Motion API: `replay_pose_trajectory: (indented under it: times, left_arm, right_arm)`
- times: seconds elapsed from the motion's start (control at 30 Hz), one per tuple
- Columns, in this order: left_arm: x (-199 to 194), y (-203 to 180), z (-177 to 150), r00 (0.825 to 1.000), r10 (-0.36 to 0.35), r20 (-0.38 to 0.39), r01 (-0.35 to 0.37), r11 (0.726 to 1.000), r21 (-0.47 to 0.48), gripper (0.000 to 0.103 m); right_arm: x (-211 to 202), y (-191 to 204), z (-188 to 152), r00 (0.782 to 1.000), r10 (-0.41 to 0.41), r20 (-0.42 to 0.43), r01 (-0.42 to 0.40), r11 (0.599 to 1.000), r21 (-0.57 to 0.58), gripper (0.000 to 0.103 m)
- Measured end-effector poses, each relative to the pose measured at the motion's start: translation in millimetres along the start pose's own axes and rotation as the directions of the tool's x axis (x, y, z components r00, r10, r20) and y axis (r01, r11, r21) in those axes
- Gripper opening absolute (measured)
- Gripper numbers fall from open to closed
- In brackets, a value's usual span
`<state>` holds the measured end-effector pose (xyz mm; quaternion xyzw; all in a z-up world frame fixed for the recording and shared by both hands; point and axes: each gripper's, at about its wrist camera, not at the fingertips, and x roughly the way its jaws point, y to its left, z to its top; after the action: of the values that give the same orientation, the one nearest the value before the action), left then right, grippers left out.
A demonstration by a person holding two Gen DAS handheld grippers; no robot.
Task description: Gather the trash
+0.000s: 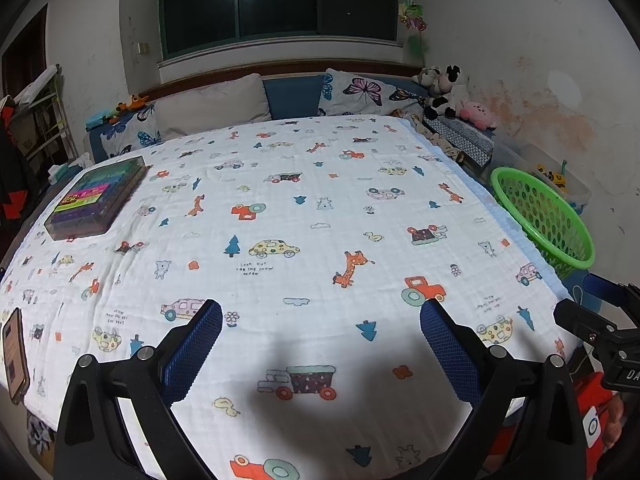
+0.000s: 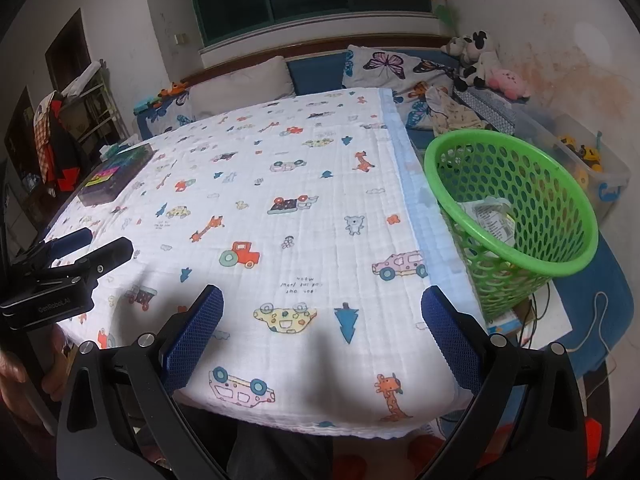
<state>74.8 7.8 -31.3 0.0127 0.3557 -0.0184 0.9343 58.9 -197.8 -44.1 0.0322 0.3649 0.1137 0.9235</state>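
Observation:
A green mesh basket (image 2: 520, 216) stands tilted off the table's right edge; crumpled plastic wrappers (image 2: 490, 220) lie inside it. It also shows in the left wrist view (image 1: 544, 216). My left gripper (image 1: 320, 344) is open and empty above the near part of the cartoon-print cloth (image 1: 300, 220). My right gripper (image 2: 322, 332) is open and empty above the cloth's near right part (image 2: 300, 208), left of the basket. Each gripper shows in the other's view: the right gripper (image 1: 592, 312) and the left gripper (image 2: 80, 252).
A clear box of coloured items (image 1: 100, 196) sits at the cloth's far left. A phone (image 1: 14, 354) lies at the near left edge. Pillows (image 1: 212, 104) and plush toys (image 1: 452, 96) line the back. A toy bin (image 2: 580, 160) stands behind the basket.

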Motion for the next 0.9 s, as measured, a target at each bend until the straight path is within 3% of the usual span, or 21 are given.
replay_pose_trajectory:
  times: [0.9]
  left_arm:
    - [2.9, 3.7, -4.2, 1.000, 0.010, -0.014, -0.010, 1.000, -0.007, 0.096]
  right_arm:
    - [2.5, 0.4, -2.0, 1.000, 0.002, -0.006, -0.002, 1.000, 0.005, 0.098]
